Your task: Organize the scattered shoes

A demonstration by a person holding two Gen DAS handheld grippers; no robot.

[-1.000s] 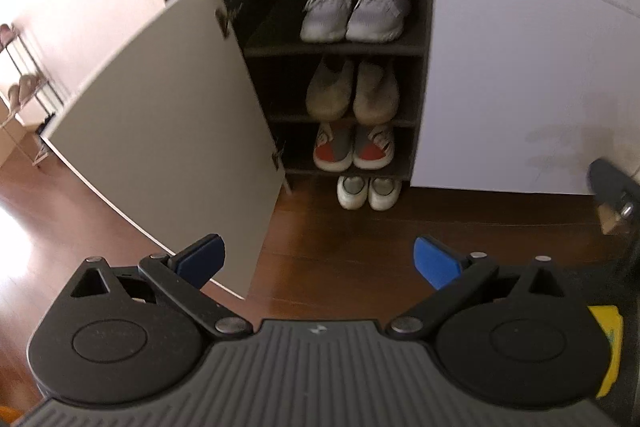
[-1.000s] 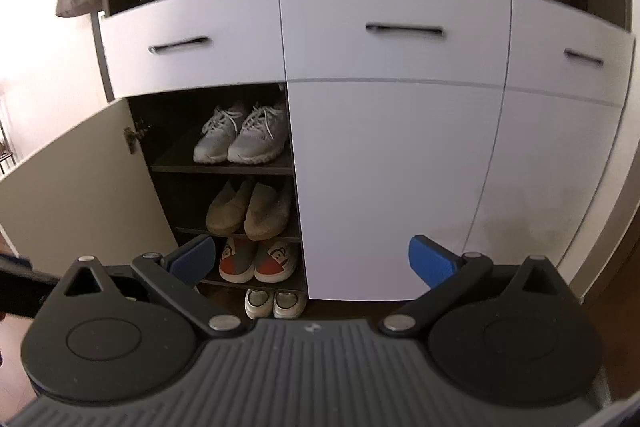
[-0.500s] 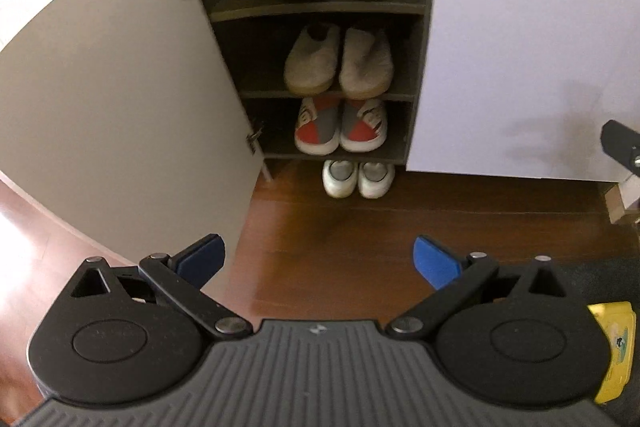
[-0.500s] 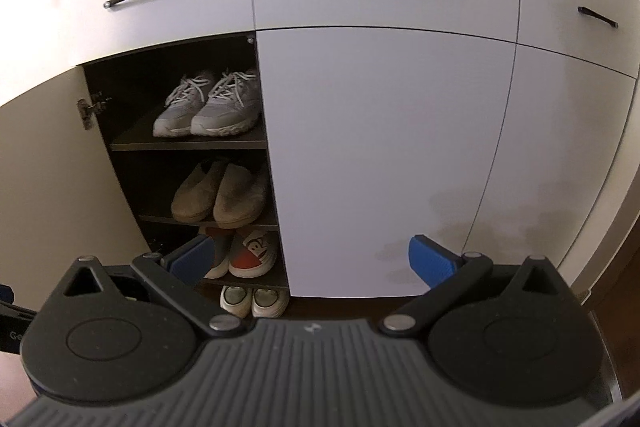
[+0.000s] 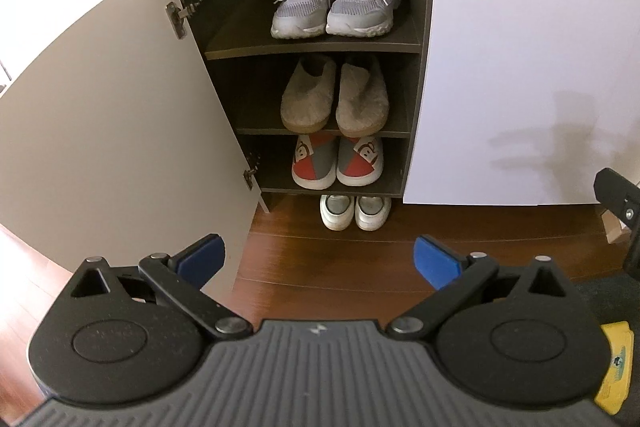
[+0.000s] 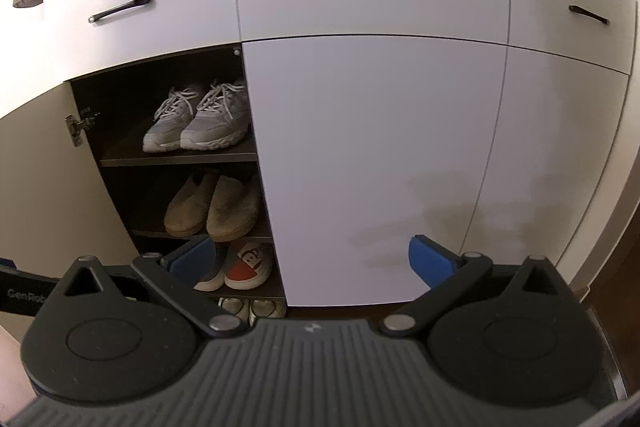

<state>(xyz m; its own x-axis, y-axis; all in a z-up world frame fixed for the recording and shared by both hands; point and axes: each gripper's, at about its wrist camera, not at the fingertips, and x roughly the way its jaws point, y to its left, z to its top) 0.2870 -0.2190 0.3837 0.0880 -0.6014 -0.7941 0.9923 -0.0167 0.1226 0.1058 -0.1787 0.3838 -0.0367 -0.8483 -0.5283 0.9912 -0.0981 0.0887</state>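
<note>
Apparently near done: both left tool (image 5: 318, 257) and right tool (image 6: 310, 259) spread, empty; next, swing cabinet door (image 5: 120, 115) closed (white shoes (image 5: 355, 211) on floor beneath).

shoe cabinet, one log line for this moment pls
left gripper open, empty | right gripper open, empty | cabinet door open | three shelved pairs | white shoes on floor

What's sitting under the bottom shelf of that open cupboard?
A pair of white shoes stands on the floor, toes outward. Their heels reach under the bottom shelf, hidden.
</note>
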